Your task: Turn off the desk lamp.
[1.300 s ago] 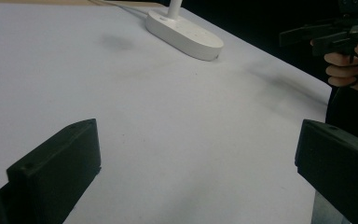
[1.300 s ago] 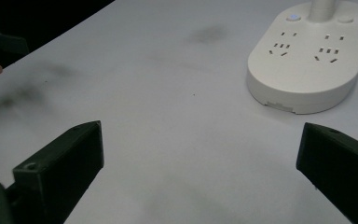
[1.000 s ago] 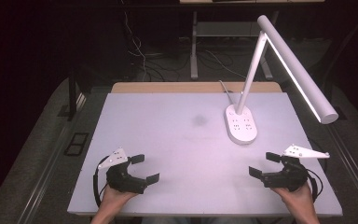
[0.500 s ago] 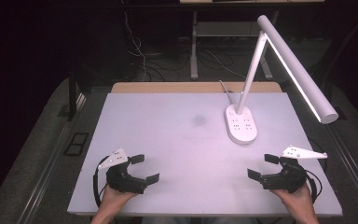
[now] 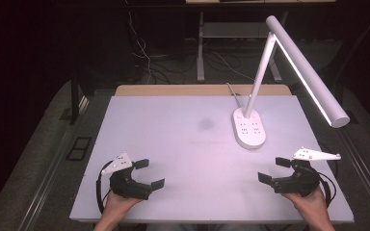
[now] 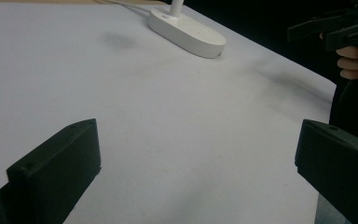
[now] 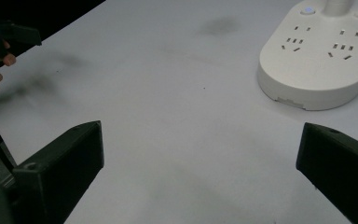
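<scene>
A pale white surface (image 5: 173, 144) sits in a dark room, with cables on the floor beyond its far edge. In the high view a white desk lamp (image 5: 250, 127) stands at the far right, its base carrying sockets and its bar head reaching out to the right. The left gripper (image 5: 147, 174) rests near left, jaws apart; the right gripper (image 5: 275, 170) near right, jaws apart. The left gripper view shows the lamp base (image 6: 186, 31) far off and the right gripper (image 6: 331, 30) at upper right. The right gripper view shows the lamp base (image 7: 317, 65) near right.
</scene>
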Motion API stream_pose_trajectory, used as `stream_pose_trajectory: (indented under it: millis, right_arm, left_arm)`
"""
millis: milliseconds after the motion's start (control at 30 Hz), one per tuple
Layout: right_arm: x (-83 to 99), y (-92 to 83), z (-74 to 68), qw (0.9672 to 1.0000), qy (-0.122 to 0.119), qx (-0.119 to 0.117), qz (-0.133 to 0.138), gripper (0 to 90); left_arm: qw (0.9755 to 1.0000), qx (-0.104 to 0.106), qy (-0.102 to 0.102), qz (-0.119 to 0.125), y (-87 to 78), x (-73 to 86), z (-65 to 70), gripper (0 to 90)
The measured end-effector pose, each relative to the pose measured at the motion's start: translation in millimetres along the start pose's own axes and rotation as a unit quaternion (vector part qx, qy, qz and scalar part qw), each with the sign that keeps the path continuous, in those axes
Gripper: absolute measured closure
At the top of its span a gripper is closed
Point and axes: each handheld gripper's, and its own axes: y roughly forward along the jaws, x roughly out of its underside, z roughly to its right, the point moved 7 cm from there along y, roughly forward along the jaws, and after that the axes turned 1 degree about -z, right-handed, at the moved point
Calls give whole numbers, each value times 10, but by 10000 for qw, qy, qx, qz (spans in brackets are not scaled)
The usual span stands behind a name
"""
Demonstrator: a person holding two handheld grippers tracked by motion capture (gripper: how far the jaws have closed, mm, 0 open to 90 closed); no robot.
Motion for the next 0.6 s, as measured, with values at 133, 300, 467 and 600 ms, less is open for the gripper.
stream_pose_trajectory:
  millis: [133,300,467,600]
  right_arm:
    - [-83,4,-16,10000,-66,-23,-35,7]
    - [-145,17,-21,9999,-134,29,-86,7]
    - [-228,47,-9,9996,-239,39,-113,7]
    - [-292,77,14,9996,-247,45,-139,7]
  left_arm:
    - [10000,-3,-9,1,3,-1,-3,0]
    - [10000,-26,-9,20,-5,-4,-9,0]
    - [10000,-23,-14,16,-5,-3,-8,0]
    - [10000,-19,-14,17,-6,-4,-7,0]
